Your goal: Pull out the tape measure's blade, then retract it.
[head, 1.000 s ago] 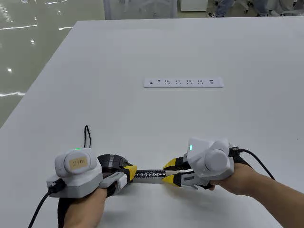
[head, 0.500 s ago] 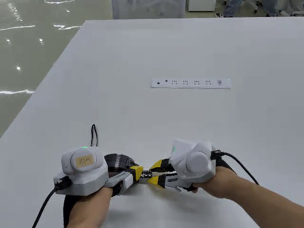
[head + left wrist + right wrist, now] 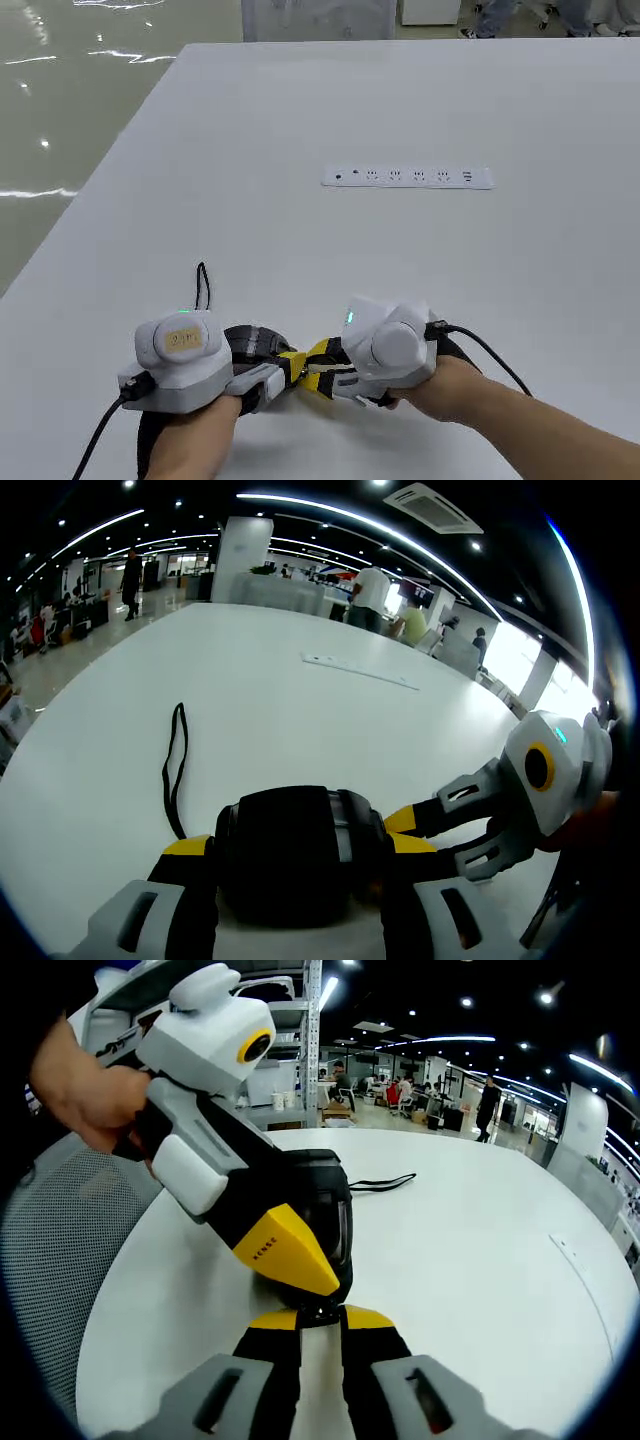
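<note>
A black tape measure (image 3: 295, 850) sits on the white table (image 3: 300, 130), and my left gripper (image 3: 300, 848) is shut on its case, one yellow-tipped finger on each side. In the head view the case (image 3: 252, 342) lies just ahead of the left gripper (image 3: 272, 375). My right gripper (image 3: 322, 1318) is shut on the blade's end hook (image 3: 320, 1312), right against the case (image 3: 325, 1210). Almost no blade shows between the right gripper (image 3: 315, 378) and the case. The black wrist strap (image 3: 203, 285) trails away from the case on the table.
A white power strip (image 3: 407, 177) lies flat in the middle of the table, well beyond both grippers. The table's left edge (image 3: 90, 190) drops to a glossy floor. A cable (image 3: 490, 352) runs back from the right gripper along the person's forearm.
The right gripper has moved left toward the left one, and the stretch of blade between them has shortened back into the case. The left gripper and case have stayed put.
</note>
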